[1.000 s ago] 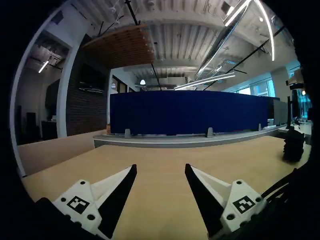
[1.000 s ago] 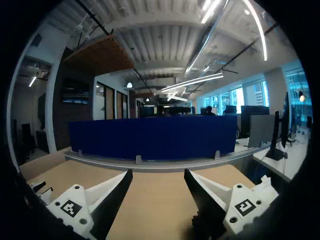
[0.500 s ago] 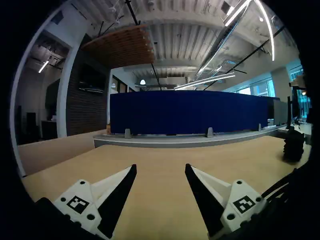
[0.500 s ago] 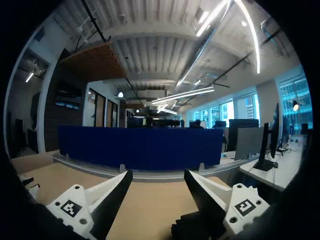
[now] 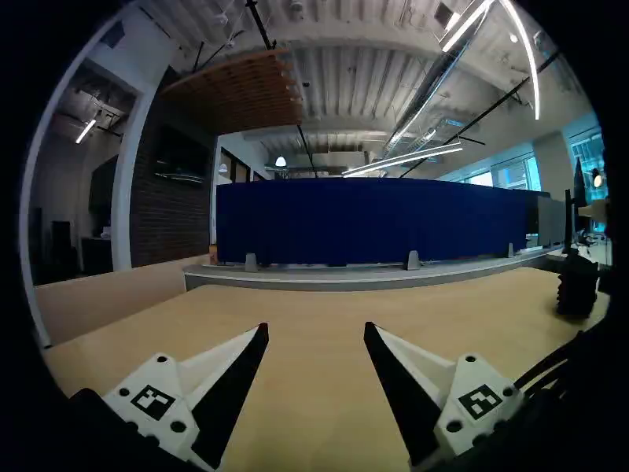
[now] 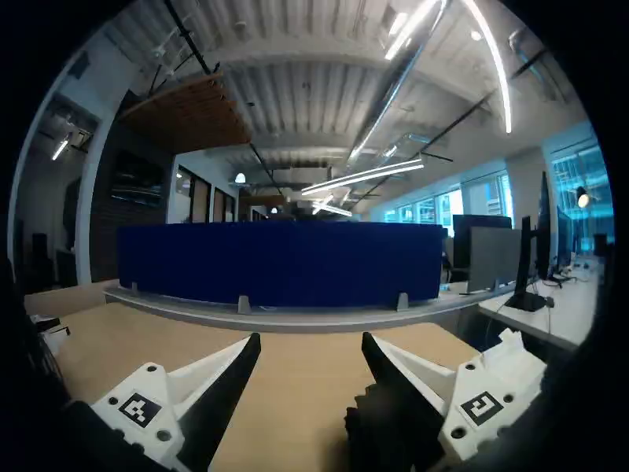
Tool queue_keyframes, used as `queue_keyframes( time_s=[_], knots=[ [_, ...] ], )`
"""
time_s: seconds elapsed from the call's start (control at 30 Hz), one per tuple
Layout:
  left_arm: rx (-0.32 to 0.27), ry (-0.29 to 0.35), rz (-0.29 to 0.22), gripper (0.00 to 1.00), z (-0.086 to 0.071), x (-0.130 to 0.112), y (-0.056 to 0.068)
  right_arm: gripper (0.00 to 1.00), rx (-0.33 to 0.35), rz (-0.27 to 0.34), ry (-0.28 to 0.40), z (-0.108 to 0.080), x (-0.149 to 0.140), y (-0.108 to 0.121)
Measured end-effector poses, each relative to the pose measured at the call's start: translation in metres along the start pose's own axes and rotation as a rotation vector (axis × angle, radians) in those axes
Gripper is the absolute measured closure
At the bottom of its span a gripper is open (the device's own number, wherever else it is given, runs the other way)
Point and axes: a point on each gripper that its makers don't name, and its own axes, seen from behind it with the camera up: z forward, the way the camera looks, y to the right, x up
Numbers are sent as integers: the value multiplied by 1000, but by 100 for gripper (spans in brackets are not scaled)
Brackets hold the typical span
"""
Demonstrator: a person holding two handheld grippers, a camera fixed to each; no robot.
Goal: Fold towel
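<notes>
A long blue partition [image 5: 369, 220] walls off the far edge of the pale wooden bench [image 5: 314, 307], and an open office ceiling with strip lights runs overhead. Both tools are held low and level over the bench, looking along its top, which reads as a ready stance before any fold has begun. The left tongs [image 5: 315, 329] are spread wide over bare wood, gripping nothing. The right tongs [image 6: 310, 338] are likewise spread and empty. Low beside their right-hand finger sits a dark ribbed lump [image 6: 381, 421], also seen standing at the far right of the bench in the left gripper view [image 5: 577, 285]. I take it for the towel, bunched or stacked, though I cannot tell for certain.
</notes>
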Motion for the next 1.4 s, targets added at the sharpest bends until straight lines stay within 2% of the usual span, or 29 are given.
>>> queue_keyframes(
  time_s=[0.17, 0.37, 0.57, 0.77, 1.07, 1.4],
  knots=[
    [0, 0, 0, 10, 0, 0, 0, 0, 11, 27, -12, -1, -33, 0],
    [0, 0, 0, 10, 0, 1, 0, 0, -8, 50, -23, -2, -66, 8],
    [0, 0, 0, 10, 0, 0, -1, 0, -20, 65, -43, -2, -89, 11],
    [0, 0, 0, 10, 0, 0, -1, 0, -32, 67, -40, -1, -98, 17],
    [0, 0, 0, 10, 0, 0, -1, 0, -20, 78, -20, -3, -98, 15],
    [0, 0, 0, 10, 0, 0, -1, 0, -5, 18, -9, -5, -102, 4]
  ],
)
